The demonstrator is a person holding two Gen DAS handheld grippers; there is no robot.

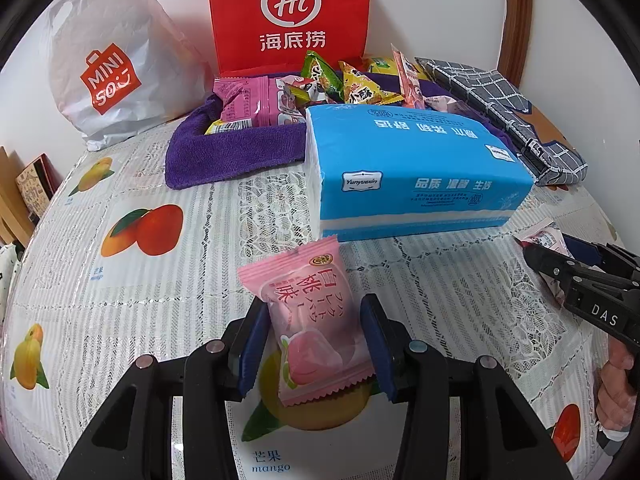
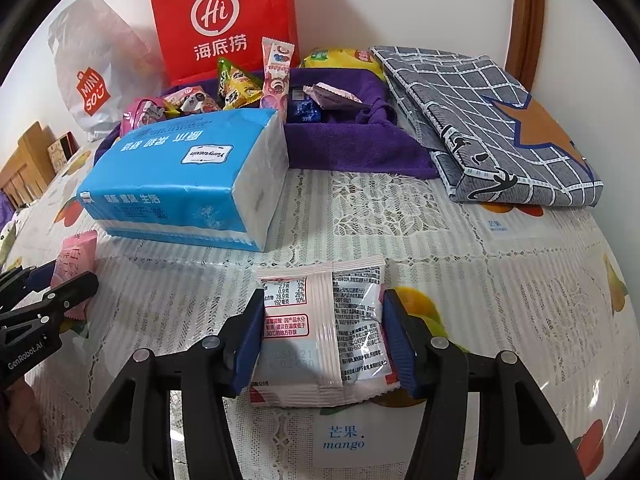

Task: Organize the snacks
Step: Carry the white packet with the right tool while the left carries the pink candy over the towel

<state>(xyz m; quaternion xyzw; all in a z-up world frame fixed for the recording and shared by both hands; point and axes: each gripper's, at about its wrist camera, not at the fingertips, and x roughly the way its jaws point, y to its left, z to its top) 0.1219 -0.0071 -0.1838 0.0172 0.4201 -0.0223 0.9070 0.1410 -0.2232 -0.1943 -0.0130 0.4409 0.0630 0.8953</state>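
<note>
1. The left gripper (image 1: pixel 314 344) has its jaws closed on a pink snack packet (image 1: pixel 314 328), one blue pad pressed against each long side; the packet stands between the jaws with its printed face toward the camera and its top edge reaching past the fingertips
2. The right gripper (image 2: pixel 322 342) has its jaws closed on a white snack packet (image 2: pixel 322 332), back seam and small print facing the camera, a pad against each side
3. Straight ahead of the left jaws, just beyond the pink packet's top edge, lies a blue tissue pack (image 1: pixel 416 168) flat on the worktop (image 1: pixel 120 280), which carries a lace cloth printed with mangoes
4. From the right jaws the same tissue pack sits ahead and to the left
5. Behind the tissue pack, farther from both jaws, a purple towel tray (image 1: pixel 236 152) holds a heap of mixed snacks (image 1: pixel 352 84), some standing on end
6. Ahead and to the right of the right jaws lies a folded grey checked cloth (image 2: pixel 492 120), its near corner touching the purple tray's edge
7. A red paper bag (image 1: pixel 290 16) stands upright behind the tray against the wall, and a white plastic bag (image 1: pixel 112 68) sits to its left
8. Each gripper shows at the edge of the other's view, well apart, packet in its jaws
</note>
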